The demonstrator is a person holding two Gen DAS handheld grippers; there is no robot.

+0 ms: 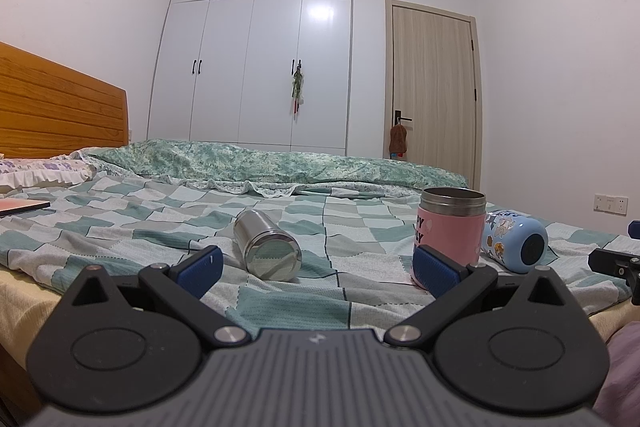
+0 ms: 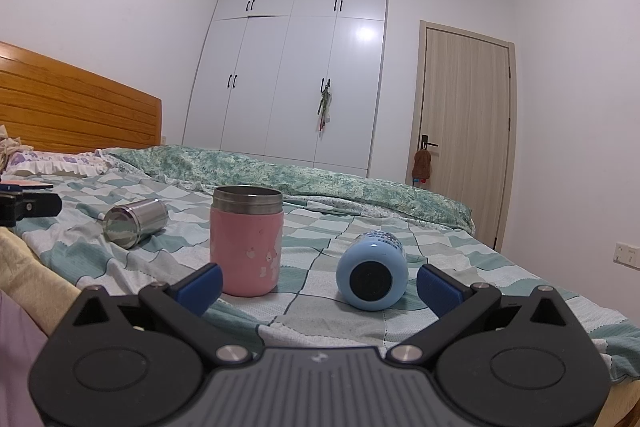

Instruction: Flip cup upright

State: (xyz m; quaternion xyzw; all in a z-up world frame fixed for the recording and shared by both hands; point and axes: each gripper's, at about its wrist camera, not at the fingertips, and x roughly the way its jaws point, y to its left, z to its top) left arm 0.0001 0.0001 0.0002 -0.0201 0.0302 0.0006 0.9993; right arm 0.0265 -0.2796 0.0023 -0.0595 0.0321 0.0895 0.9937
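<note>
Pink cup (image 2: 247, 242) stands upright on the bed (image 2: 360, 307); steel cup (image 1: 267, 245) and blue cup (image 2: 373, 270) lie sideways. Left hand-held gripper (image 1: 318, 271) and right hand-held gripper (image 2: 319, 286) both gape open, holding nothing.

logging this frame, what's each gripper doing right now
Left gripper: open, holding nothing, facing the steel cup lying on its side.
Right gripper: open, holding nothing.

— What frames the bedroom?
— White walls, a white wardrobe (image 1: 256, 55) with black handles, a pale wooden door (image 1: 434, 83).
— And the bed (image 2: 320, 227)?
— Checked green sheet, floral quilt (image 1: 280, 163), orange wooden headboard (image 1: 56, 107).
</note>
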